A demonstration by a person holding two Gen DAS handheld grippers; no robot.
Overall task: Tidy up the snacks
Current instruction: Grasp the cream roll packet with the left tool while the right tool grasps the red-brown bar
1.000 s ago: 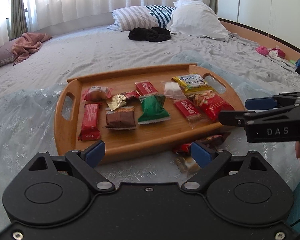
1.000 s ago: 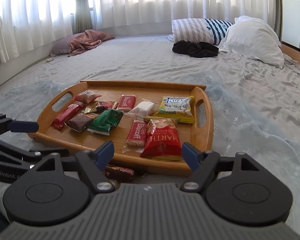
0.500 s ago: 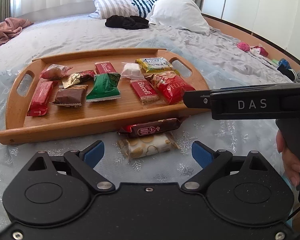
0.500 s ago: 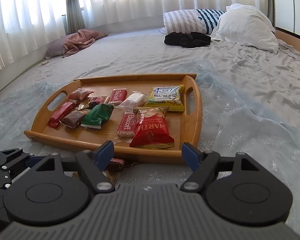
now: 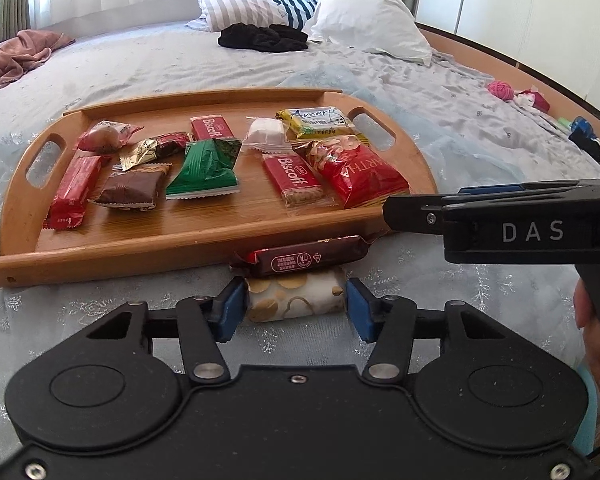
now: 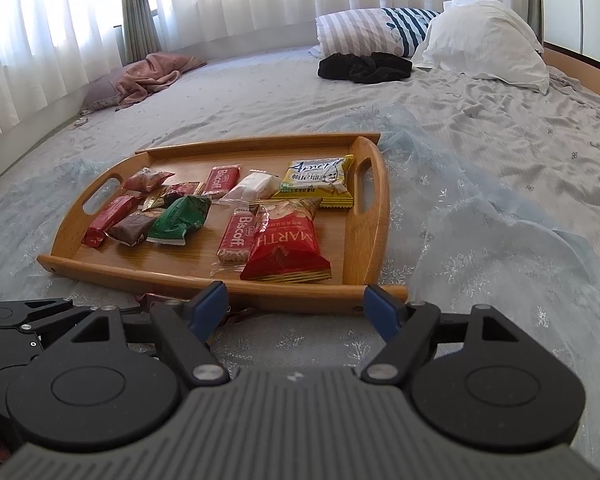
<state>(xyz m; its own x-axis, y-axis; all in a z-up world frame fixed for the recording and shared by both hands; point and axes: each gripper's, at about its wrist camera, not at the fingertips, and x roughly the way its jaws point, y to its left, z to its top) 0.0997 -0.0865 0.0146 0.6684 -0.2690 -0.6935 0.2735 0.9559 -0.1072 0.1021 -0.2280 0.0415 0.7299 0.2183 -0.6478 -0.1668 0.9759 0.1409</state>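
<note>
on tray (image 5: 12, 268), biscoff packets (image 5: 294, 180), martha bag (image 5: 360, 174)

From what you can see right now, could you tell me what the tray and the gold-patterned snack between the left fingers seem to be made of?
The tray looks like bamboo or light wood with a smooth, slightly glossy finish: fine straight grain and a warm honey colour show. The gold-patterned snack seems wrapped in thin plastic film, white with shiny gold shapes; its wrinkles catch the light. What is inside cannot be seen.
</note>
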